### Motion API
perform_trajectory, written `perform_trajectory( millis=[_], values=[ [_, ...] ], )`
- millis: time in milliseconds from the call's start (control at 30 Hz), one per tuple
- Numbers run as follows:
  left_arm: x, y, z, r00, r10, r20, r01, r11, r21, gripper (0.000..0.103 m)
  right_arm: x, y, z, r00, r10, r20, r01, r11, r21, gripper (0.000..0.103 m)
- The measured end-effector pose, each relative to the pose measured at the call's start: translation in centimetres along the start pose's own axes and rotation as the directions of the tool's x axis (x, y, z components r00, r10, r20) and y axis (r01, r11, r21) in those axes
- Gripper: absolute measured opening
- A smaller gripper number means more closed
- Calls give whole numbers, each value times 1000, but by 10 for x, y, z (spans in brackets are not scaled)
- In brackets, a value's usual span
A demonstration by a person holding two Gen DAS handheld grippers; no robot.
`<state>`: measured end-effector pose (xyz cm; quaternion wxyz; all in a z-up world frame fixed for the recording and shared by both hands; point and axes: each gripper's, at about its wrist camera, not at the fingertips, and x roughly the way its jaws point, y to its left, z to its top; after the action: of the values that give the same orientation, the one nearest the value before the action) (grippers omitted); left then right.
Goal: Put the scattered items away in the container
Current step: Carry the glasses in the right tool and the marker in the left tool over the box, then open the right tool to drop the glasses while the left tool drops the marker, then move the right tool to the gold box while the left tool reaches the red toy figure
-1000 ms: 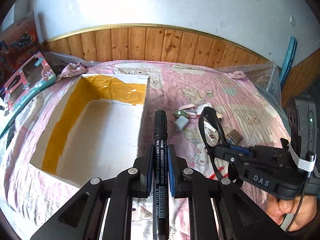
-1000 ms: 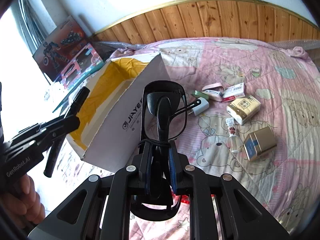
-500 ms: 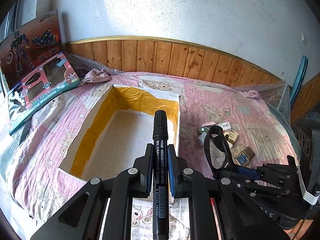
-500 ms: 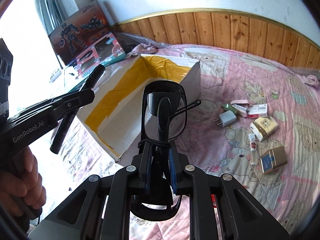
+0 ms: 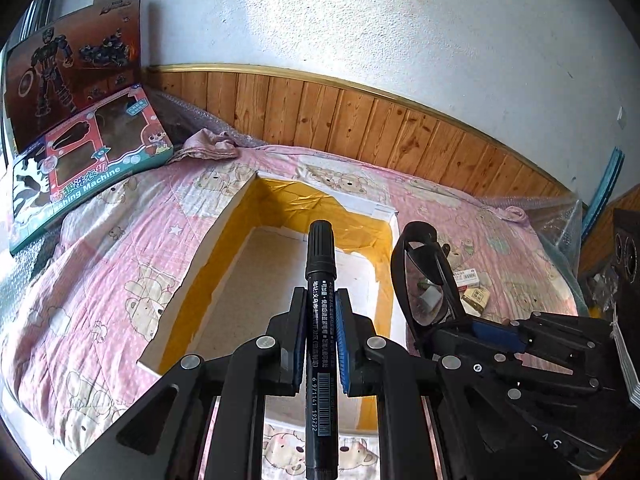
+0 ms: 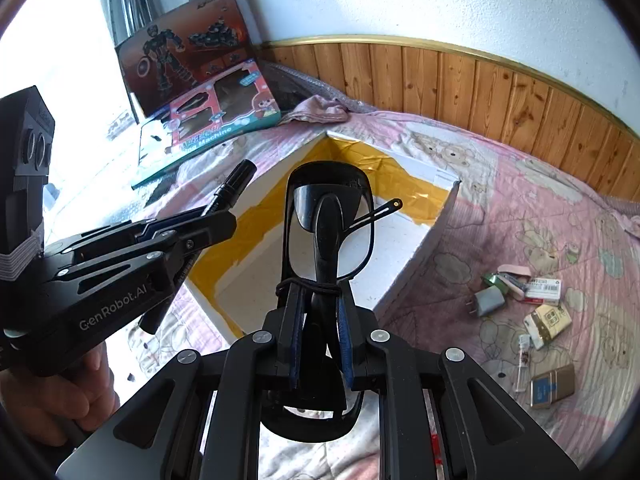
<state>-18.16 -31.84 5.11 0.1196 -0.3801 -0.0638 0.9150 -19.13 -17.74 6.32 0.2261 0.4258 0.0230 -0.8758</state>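
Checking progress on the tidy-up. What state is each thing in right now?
Left tool: shut on marker.
Marker: capped, held above box.
Right tool: shut on glasses.
Glasses: folded, held above box.
Box: open.
Charger: lying on the quilt.

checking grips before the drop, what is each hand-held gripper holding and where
Left hand-held gripper: black marker, clamped mid-barrel. Right hand-held gripper: folded glasses, clamped across their middle.

Left tool (image 5: 321,320): matte black linkage arms joined by round silver screws, with blue pads lining the inner faces of both fingers. White "GenRobot.AI" lettering on its side. Right tool (image 6: 319,322): identical black frame, silver screws, blue pads. Black camera housing bound with a white strap.
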Motion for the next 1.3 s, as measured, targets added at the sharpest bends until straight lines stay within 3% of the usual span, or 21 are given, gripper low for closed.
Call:
perform_trajectory(
  millis=[400,733,967,1067,1133,1300],
  values=[
    [26,32,10,999,22,-31,-24,999,-34,14,57,-4,25,996,23,-80,-21,999,31,17],
    [54,41,22,996,39,-77,-41,999,-22,14,96,-21,42,991,-7,-135,12,999,36,17],
    [76,51,28,989,23,-145,-32,998,-60,14,111,-29,48,990,-6,-143,14,999,53,21],
    [86,58,26,984,24,-179,-39,996,-83,21,113,-32,47,990,2,-139,8,998,68,25],
    [88,62,24,983,34,-182,-52,994,-94,33,112,-33,45,991,15,-135,-4,997,81,26],
    [81,70,23,985,51,-163,-69,992,-110,34,96,-34,39,994,58,-96,-48,993,107,26]
  ],
)
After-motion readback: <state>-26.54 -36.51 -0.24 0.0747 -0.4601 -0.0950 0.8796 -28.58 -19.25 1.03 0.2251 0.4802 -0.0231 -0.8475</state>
